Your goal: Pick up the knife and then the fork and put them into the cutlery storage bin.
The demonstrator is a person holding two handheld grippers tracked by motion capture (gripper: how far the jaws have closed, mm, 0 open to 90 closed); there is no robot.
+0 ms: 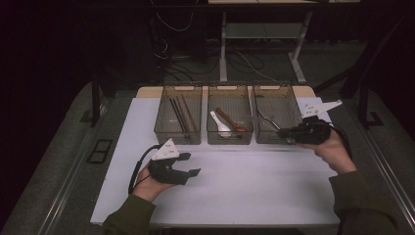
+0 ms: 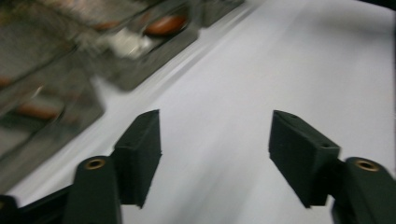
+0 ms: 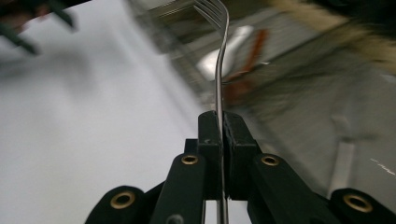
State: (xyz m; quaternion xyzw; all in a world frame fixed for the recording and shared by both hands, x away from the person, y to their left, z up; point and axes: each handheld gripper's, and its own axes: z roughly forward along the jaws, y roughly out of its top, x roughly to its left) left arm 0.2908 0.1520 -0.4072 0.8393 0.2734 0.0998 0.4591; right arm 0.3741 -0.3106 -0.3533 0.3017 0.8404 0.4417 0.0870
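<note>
My right hand-held gripper (image 3: 220, 122) pinches a metal fork (image 3: 219, 70), tines up, over the white table (image 3: 84, 140); beyond the fork lies a white spoon (image 3: 224, 51).

Three bins sit side by side at the table's (image 1: 235, 186) far edge: left bin (image 1: 178, 120) holds chopsticks (image 1: 179, 116), middle bin (image 1: 230, 120) holds spoons (image 1: 226, 122), right bin (image 1: 275, 117) behind the right gripper (image 1: 288, 133), which carries a fork (image 3: 218, 70). Left gripper (image 1: 192, 164) sits over the near left table, before the left bin.
</note>
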